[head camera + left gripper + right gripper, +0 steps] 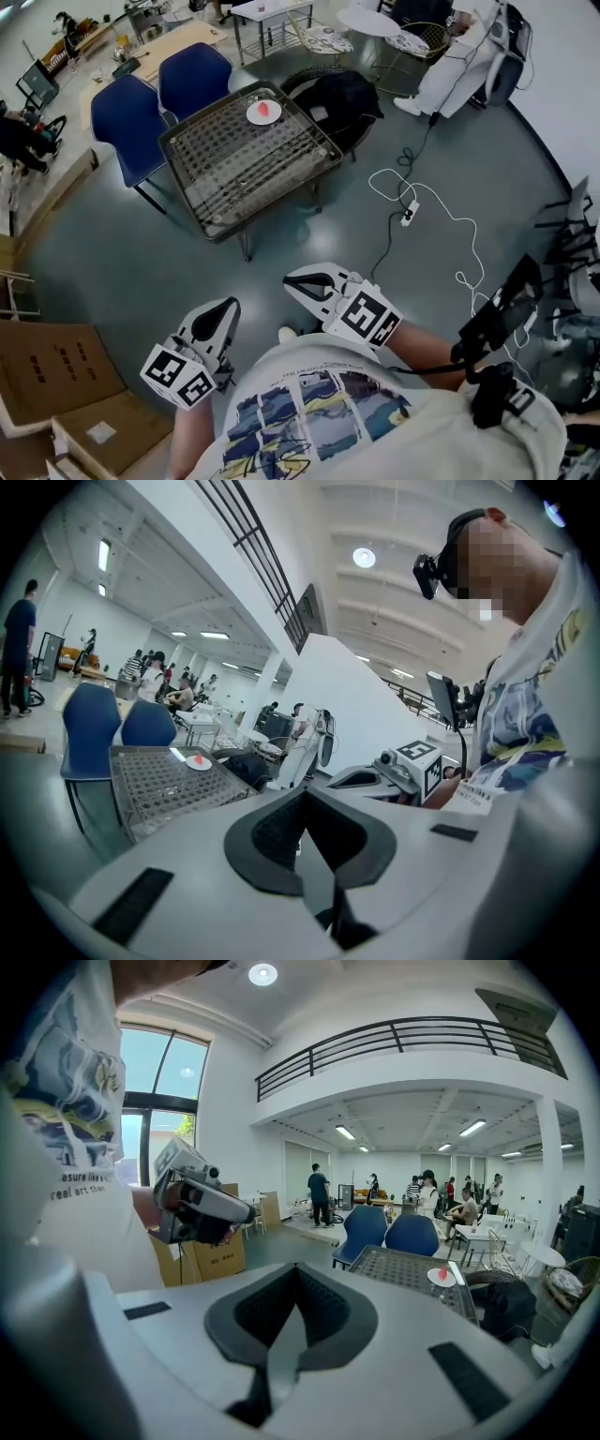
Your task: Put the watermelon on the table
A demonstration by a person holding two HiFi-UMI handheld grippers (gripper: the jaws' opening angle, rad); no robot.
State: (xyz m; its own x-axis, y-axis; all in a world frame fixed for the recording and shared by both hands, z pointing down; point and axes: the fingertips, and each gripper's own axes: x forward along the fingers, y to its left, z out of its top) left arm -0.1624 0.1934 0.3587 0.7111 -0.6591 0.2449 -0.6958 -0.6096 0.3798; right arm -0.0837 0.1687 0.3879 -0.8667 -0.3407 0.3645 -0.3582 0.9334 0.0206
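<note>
A red watermelon slice (266, 110) lies on a white plate (262, 115) at the far side of a wire-mesh table (234, 164), well ahead of me. In the left gripper view the slice (198, 758) shows small on the table (155, 780); in the right gripper view the slice (442, 1271) sits on the mesh top (398, 1274). My left gripper (223, 315) is close to my body, shut and empty. Beside it, a little further forward, my right gripper (302, 278) is also shut with nothing in it. Both are far short of the table.
Two blue chairs (127, 117) stand behind the table on its left. A black bag or seat (342, 98) sits at its right. A white cable with a power strip (409, 214) trails over the floor. Cardboard boxes (56, 375) are at my left. People stand in the background.
</note>
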